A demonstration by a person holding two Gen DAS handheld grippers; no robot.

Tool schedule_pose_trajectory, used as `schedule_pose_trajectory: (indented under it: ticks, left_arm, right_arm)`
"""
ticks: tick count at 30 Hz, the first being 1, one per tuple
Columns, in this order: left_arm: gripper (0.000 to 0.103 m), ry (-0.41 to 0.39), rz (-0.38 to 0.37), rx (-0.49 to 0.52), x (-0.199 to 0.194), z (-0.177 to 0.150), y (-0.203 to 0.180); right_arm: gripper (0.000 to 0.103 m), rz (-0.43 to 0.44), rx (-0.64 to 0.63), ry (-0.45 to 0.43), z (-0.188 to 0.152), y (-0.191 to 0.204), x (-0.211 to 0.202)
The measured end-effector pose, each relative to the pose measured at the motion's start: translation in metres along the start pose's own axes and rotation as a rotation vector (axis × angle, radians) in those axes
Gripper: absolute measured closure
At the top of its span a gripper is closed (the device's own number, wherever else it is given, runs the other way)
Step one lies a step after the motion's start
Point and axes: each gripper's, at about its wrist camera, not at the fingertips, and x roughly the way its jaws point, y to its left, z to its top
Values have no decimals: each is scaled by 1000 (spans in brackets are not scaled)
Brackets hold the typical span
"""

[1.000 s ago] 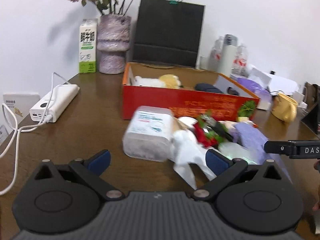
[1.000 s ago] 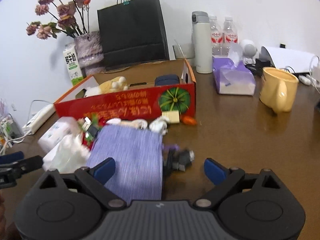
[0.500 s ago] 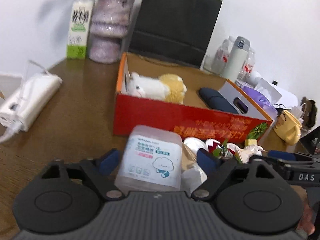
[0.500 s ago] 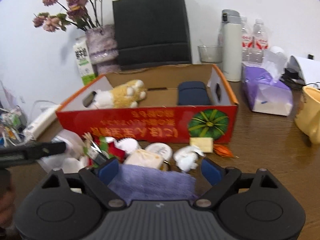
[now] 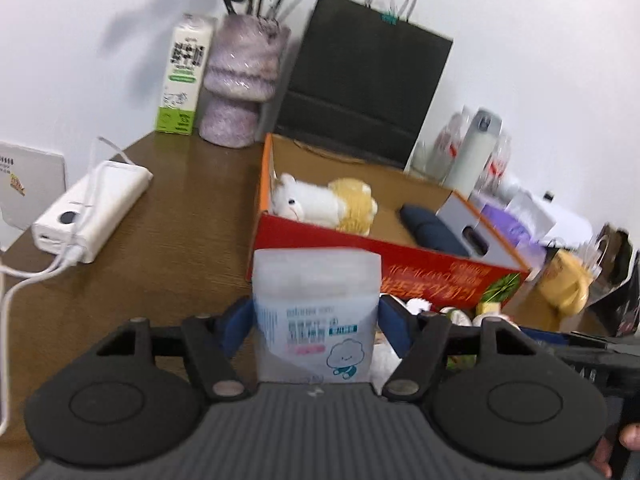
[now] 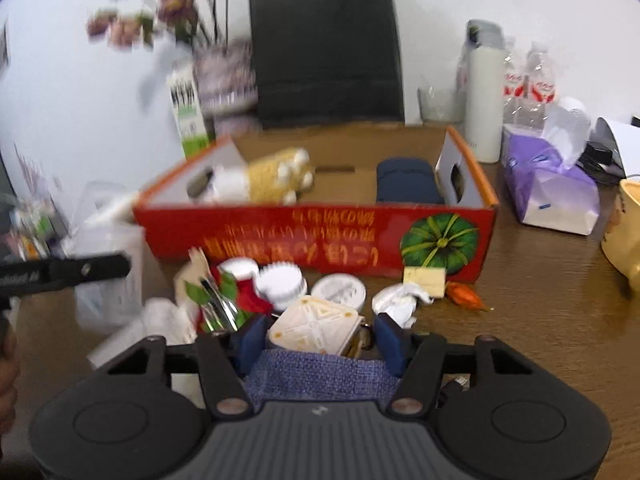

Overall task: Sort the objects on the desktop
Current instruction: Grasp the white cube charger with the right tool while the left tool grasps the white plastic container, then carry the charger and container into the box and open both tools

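Though its print blurs, wipes pack (image 5: 316, 312) (cloud mascot).

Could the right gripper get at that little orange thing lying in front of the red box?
Probably not yet. The right gripper has a blue cloth pouch between its fingers. Otherwise, the orange thing lies in the open on the table, nothing covering it.

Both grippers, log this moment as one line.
left gripper: closing on wipes pack | right gripper: closing on purple cloth | red box: ahead
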Motion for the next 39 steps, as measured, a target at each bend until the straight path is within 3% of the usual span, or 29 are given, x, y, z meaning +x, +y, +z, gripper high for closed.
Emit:
schedule_pose_trajectory:
  ticks: [8,14,16,19,21,22,26,29,31,33,35,37,38,39]
  left_arm:
    - [34,-19,10,22,-39,-4,-4]
    - [34,27,6,72,-61,-25,-12]
    - [34,60,26,107,-69,-36,-17]
    - [34,112,62,167,-76,-56,-24]
    - [34,111,74,197,-80,-70,-32]
    - [34,113,76,222,-82,-76,-38]
    - [33,126,33,278,-82,-85,-54]
    - [32,157,39,281,-76,-92,-56]
    - [31,174,39,265,-72,-96,-54]
    - [26,182,35,269,-69,-99,-54]
    - [22,164,39,276,-67,-100,-56]
    - [23,146,54,261,-63,-98,-58]
    - [31,142,56,250,-61,-98,-58]
    - [34,146,58,244,-60,-97,-57]
  right_arm:
    - [45,73,91,-358,16,-13,-67]
    - [45,44,6,-370,13,-10,-113]
    - [45,0,-109,-319,2,-6,-121]
    - [46,-51,-214,-138,-24,-5,-118]
    - [80,-38,-213,-51,-46,-8,-122]
    - [84,-35,-199,-19,-53,-10,-124]
    - [78,-111,-200,-3,-80,-11,-131]
    - [73,-81,-133,5,-87,-19,-126]
    - [64,-79,-94,0,-88,-26,-125]
    - [37,-87,-52,9,-85,-29,-125]
    - [24,-76,-33,-6,-85,-29,-127]
    - [25,-69,-68,7,-88,-24,-120]
    - [27,-80,-102,16,-89,-20,-112]
    - [36,-94,-124,25,-90,-18,-105]
